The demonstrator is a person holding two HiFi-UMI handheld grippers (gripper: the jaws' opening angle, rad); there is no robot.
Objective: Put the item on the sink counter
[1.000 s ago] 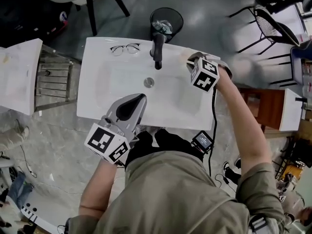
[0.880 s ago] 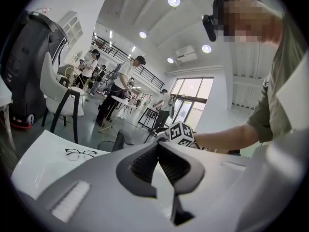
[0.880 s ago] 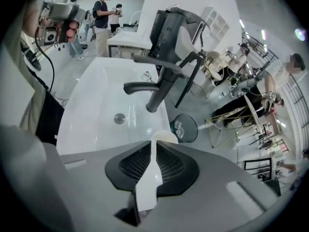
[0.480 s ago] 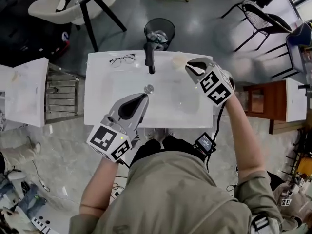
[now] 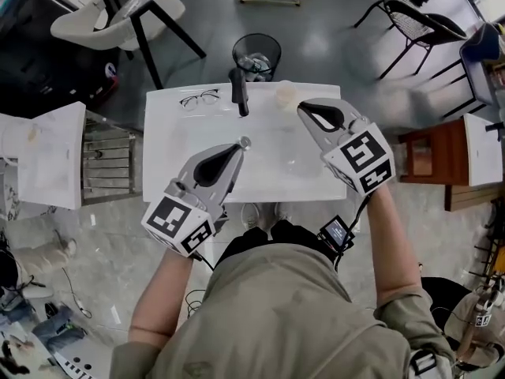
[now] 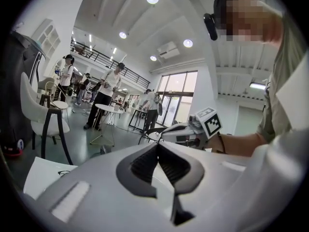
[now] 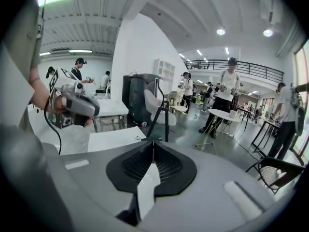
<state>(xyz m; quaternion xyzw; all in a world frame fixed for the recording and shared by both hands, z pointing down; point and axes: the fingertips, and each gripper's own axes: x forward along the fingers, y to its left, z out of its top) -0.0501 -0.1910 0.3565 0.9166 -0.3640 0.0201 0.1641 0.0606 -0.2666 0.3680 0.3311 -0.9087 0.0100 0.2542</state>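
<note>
Pale round item [image 5: 286, 93] sits on the white sink table [image 5: 162, 144] just beyond the right hand-held gripper [image 5: 303, 106], whose jaws are pressed together on nothing, likely because the drop is done, while the left hand-held gripper [image 5: 238, 144], likewise closed and empty, idles over the basin [image 5: 272, 156].

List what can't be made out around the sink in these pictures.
- Pale round item on the sink counter: head view, too small and washed out to identify.
- Bin contents: head view, too small.
- Basin: hidden in the gripper views by the left gripper and right gripper bodies.
</note>
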